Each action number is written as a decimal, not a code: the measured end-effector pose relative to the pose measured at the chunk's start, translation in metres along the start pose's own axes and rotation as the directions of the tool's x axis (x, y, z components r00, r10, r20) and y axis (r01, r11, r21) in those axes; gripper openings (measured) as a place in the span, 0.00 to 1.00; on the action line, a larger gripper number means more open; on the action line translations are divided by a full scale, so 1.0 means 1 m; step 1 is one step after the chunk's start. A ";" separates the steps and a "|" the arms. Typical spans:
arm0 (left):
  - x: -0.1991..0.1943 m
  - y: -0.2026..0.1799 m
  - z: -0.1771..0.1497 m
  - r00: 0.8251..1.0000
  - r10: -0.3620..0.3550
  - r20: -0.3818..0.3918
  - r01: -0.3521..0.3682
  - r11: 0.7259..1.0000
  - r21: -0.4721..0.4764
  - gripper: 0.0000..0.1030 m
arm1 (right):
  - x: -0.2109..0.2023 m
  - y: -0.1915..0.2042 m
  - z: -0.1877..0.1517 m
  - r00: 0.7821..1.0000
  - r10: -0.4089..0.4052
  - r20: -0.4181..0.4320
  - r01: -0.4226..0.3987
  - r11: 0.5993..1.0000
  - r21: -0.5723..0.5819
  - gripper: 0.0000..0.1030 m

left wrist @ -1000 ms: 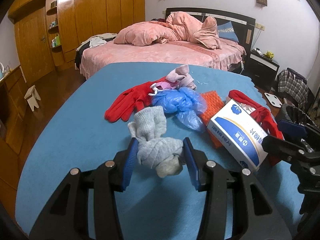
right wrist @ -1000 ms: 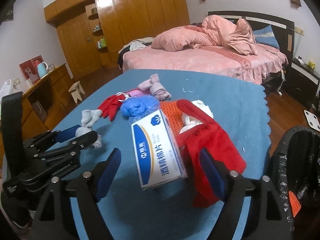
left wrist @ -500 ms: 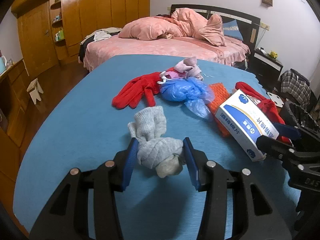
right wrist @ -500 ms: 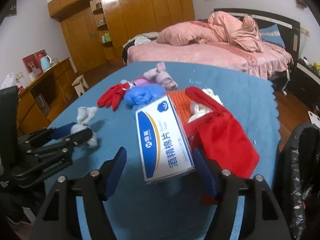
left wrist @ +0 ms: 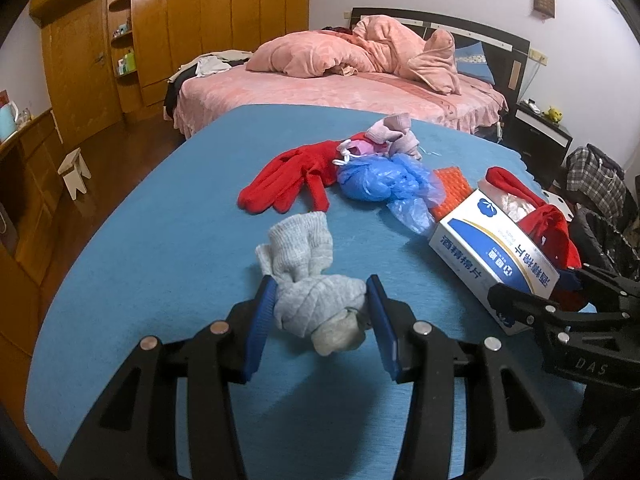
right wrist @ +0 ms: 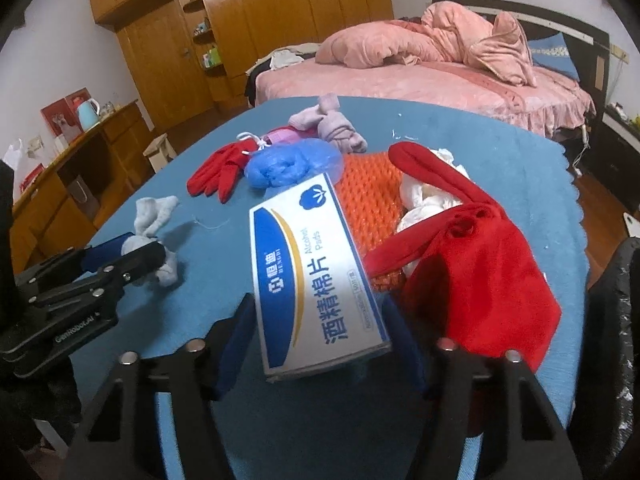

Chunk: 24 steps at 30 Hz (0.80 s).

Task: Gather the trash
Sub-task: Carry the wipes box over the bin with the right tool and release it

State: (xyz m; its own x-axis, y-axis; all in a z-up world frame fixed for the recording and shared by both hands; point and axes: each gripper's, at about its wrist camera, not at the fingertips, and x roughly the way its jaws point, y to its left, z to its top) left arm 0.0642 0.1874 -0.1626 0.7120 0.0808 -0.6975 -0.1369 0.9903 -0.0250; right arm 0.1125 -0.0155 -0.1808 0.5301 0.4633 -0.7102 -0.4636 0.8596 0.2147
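We've got the left hand-held gripper (left wrist: 320, 316) clamped on the grey sock (left wrist: 316, 300) and the right hand-held gripper (right wrist: 320, 344) squeezing the box (right wrist: 316, 276), both just above the blue tabletop (left wrist: 160, 248). Looks like the pickup step, so next we'd swing both over to the black bag (right wrist: 616, 320) at the right edge. More clutter lies beyond, then the pink bed (left wrist: 340, 92) and wood wardrobes (left wrist: 224, 20).
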 end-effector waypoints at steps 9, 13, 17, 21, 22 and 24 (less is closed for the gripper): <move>-0.007 -0.003 0.005 1.000 -0.004 0.021 0.004 1.000 0.006 0.44 | -0.023 0.004 0.012 0.998 0.007 0.068 -0.008 1.000 0.008 0.58; -0.015 -0.007 0.013 0.999 -0.014 0.049 0.014 1.000 0.013 0.44 | -0.039 0.004 0.023 0.993 0.007 0.117 -0.009 1.000 0.021 0.58; -0.022 -0.014 0.019 0.997 -0.028 0.065 0.027 0.999 0.020 0.44 | -0.051 0.000 0.029 0.990 0.007 0.141 -0.011 0.999 0.032 0.57; -0.030 -0.024 0.025 0.995 -0.044 0.084 0.041 0.999 0.034 0.44 | -0.064 -0.004 0.033 0.985 0.001 0.171 -0.008 0.999 0.042 0.57; -0.031 -0.026 0.027 0.995 -0.047 0.088 0.044 0.998 0.036 0.44 | -0.067 -0.005 0.033 0.984 -0.001 0.179 -0.007 0.999 0.043 0.57; -0.035 -0.033 0.032 0.993 -0.058 0.098 0.054 0.998 0.044 0.44 | -0.076 -0.008 0.035 0.979 -0.011 0.202 0.001 0.999 0.047 0.57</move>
State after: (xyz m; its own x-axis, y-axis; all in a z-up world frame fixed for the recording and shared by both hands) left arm 0.0663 0.1555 -0.1144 0.7830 0.0339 -0.6211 -0.0681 0.9972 -0.0315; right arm 0.1008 -0.0502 -0.1045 0.6678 0.4881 -0.5620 -0.4290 0.8694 0.2453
